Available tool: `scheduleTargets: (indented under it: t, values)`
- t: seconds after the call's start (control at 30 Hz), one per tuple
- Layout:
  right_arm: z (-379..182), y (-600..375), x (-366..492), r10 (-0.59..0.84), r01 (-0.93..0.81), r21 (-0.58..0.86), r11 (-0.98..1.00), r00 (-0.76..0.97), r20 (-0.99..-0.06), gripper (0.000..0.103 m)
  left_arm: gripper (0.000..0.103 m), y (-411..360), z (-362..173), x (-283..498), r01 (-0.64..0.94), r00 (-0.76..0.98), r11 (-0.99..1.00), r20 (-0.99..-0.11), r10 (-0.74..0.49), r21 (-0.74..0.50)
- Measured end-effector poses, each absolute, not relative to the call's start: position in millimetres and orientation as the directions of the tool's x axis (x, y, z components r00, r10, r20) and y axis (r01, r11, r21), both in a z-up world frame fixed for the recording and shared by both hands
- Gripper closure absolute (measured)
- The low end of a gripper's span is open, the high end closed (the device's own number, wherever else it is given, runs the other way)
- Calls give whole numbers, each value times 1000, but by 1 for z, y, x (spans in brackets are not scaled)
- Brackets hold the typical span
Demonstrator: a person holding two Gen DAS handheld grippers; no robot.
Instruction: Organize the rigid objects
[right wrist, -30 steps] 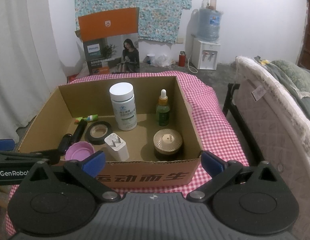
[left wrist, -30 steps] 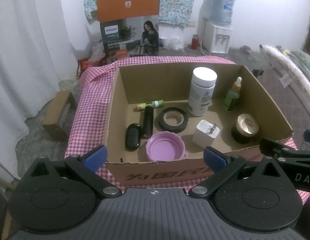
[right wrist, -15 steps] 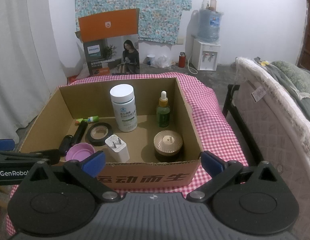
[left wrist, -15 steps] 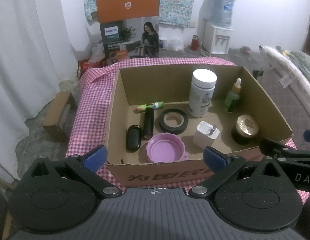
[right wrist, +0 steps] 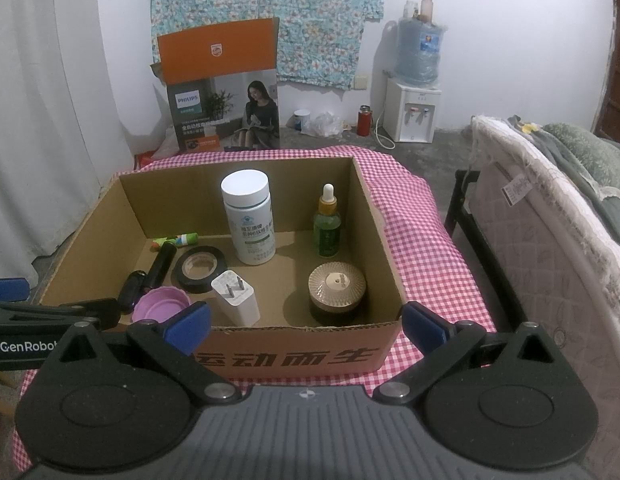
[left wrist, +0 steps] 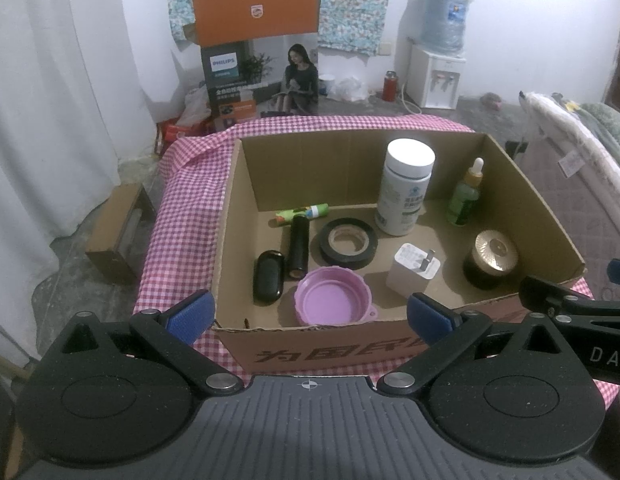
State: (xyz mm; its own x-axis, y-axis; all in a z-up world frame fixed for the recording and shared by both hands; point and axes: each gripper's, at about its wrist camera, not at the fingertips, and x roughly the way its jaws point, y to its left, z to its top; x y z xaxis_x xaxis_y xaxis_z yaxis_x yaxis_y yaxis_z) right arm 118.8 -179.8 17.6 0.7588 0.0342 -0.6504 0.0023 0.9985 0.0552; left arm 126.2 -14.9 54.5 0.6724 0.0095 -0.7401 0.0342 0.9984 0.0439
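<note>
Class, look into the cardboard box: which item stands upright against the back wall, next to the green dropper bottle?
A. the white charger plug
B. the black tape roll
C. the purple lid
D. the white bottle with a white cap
D: the white bottle stands upright at the back of the cardboard box, beside the green dropper bottle; the others sit lower and nearer the front.

Table under pink-checked cloth (left wrist: pixel 181 208), frame centre. Open cardboard box (left wrist: pixel 390 354) sits directly on cloth, filling most of top; cloth exposed left, right, rear.
</note>
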Motion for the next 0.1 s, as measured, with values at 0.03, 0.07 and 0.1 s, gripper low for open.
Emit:
scheduleTargets:
  t: [0.03,0.07,0.1]
  values:
    - [18,-180,119,34,2,55,998,759,-651,0,0,-15,55,126,34,672,998,-740,9,44]
    - [17,-179,119,34,3,55,998,758,-651,0,0,-15,55,126,34,672,998,-740,9,44]
    - [18,-180,119,34,2,55,998,759,-651,0,0,-15,55,126,35,672,998,-740,9,44]
